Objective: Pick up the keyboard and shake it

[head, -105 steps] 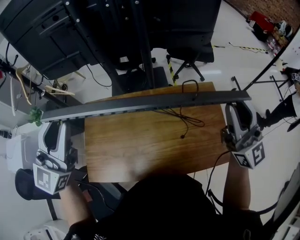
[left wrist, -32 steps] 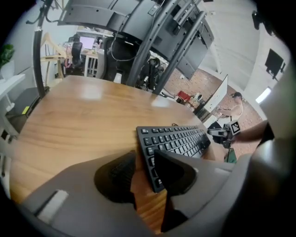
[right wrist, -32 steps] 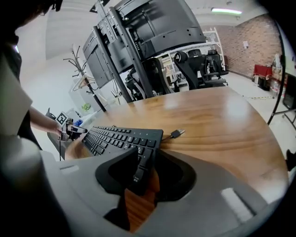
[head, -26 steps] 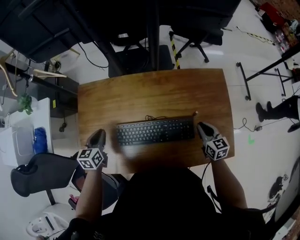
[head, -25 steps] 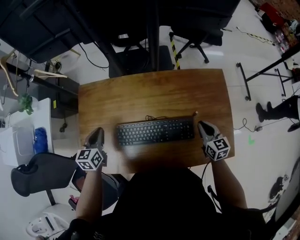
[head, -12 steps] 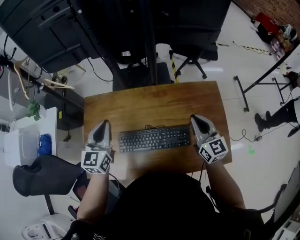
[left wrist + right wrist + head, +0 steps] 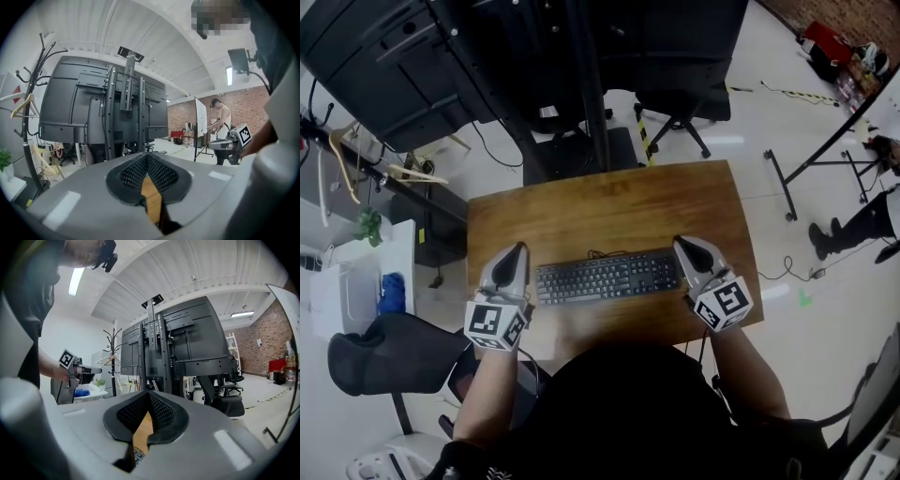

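A black keyboard [image 7: 607, 276] lies flat on the wooden table [image 7: 609, 211], its cable curling off the far edge. My left gripper [image 7: 520, 247] hovers just off the keyboard's left end, jaws shut and empty. Off the right end, my right gripper [image 7: 678, 242] is also shut on nothing. In the left gripper view the left gripper [image 7: 147, 156] shows its pads pressed together, with the table wood below. The right gripper [image 7: 149, 394] looks the same in its own view, with a sliver of the keyboard [image 7: 138, 456] under the tips. Neither gripper touches the keyboard.
A large black screen on a wheeled stand [image 7: 581, 66] rises behind the table. An office chair [image 7: 684, 103] stands at the back right, and a dark chair [image 7: 384, 352] sits near my left arm. A white side table [image 7: 356, 281] and a coat rack [image 7: 33, 112] are at the left.
The keyboard, held in the air four seconds ago, lies on the table. Over the last second both grippers closed, rose and drew in beside its ends.
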